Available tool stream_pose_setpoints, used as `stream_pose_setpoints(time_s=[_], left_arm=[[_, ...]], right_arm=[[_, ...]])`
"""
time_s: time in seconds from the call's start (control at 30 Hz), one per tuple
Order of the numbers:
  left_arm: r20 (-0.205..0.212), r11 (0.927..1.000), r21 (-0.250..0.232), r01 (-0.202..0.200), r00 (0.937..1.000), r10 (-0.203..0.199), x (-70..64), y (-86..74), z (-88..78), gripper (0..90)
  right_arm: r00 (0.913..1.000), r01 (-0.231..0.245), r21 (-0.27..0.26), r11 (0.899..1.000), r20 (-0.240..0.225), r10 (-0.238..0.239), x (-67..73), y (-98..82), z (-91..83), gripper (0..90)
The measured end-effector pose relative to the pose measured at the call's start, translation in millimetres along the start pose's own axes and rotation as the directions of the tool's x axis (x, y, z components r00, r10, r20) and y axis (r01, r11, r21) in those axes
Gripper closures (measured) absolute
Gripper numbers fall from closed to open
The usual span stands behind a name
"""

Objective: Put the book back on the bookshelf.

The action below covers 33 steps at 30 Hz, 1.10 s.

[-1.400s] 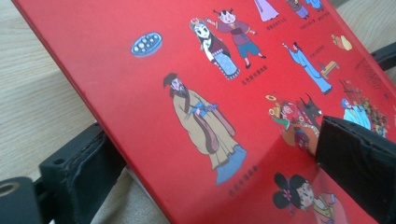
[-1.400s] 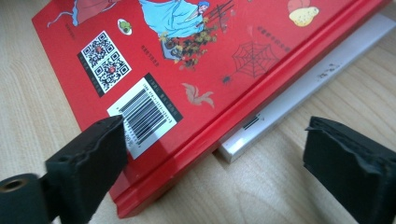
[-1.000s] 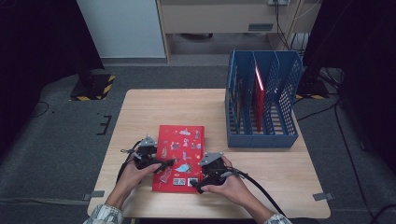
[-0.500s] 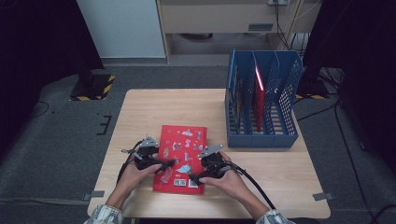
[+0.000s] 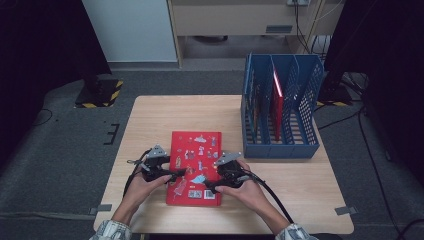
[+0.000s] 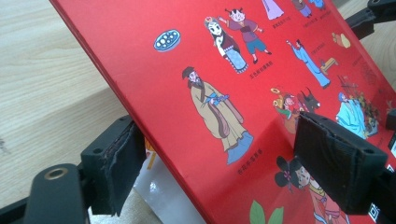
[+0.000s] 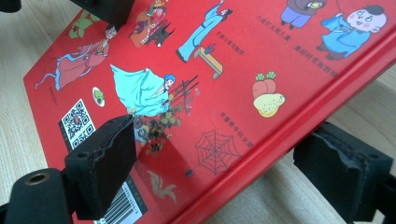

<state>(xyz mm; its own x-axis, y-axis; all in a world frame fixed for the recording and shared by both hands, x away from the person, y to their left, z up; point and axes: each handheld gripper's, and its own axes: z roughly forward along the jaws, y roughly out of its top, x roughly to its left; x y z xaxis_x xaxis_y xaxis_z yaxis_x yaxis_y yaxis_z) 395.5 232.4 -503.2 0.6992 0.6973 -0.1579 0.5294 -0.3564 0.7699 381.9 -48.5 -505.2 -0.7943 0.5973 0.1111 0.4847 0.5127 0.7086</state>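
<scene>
Since the earlier frames both hands have barely shifted, but the jaws of each gripper have just been closing, and the near end of the red book point(image 5: 195, 167) now looks slightly raised off the table point(image 5: 150, 115) rather than lying flat.

The book lies in front of the blue file rack point(image 5: 280, 112), nearer the person and to the rack's left, its back cover up with cartoon figures, a barcode and a square code. The left gripper point(image 5: 172, 173) straddles the book's left long edge: in the left gripper view one pad sits under the cover and the other point(image 6: 334, 163) rests over the printed face, the edge between them. The gap still looks loose on the lower side, so I cannot tell whether the pads press yet. The right gripper point(image 5: 215, 186) straddles the opposite long edge near the barcode corner; in the right gripper view one pad point(image 7: 105, 163) hovers above the cover and the other stands clear of the red edge, so those jaws are narrowing but not gripping.

As I judge it, the work is at its start: both edges are bracketed, and the grip is still to be finished. What is left is to clamp, lift the book, turn it upright and slide it into a free slot of the rack, which already holds a red book point(image 5: 277, 102) standing in one compartment.
</scene>
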Motion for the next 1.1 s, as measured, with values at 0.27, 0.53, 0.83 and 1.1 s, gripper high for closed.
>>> stream_pose_setpoints(time_s=[0.27,0.53,0.83,1.1], left_arm=[[0.015,0.9997,-0.024,-0.004,0.9999,0.004,0.5,1.8,-6.0,20.0],[0.004,0.9984,-0.049,-0.03,0.9995,0.03,-3.3,6.4,-10.7,22.0],[0.016,0.9975,-0.055,-0.044,0.9989,0.044,-3.6,7.6,-12.6,22.3],[0.017,0.9971,-0.066,-0.039,0.999,0.04,-3.5,7.8,-16.0,22.6]], right_arm=[[0.9999,0.013,-0.006,1.0,-0.003,-0.013,-0.6,5.8,-5.0,17.6],[0.9999,0.016,-0.026,1.0,-0.006,-0.016,-2.1,10.4,-11.8,20.7],[0.9997,0.012,-0.025,1.0,-0.02,-0.012,-3.3,15.8,-16.1,25.1],[0.9996,0.021,-0.014,1.0,-0.018,-0.022,-4.7,22.4,-15.2,28.4]])
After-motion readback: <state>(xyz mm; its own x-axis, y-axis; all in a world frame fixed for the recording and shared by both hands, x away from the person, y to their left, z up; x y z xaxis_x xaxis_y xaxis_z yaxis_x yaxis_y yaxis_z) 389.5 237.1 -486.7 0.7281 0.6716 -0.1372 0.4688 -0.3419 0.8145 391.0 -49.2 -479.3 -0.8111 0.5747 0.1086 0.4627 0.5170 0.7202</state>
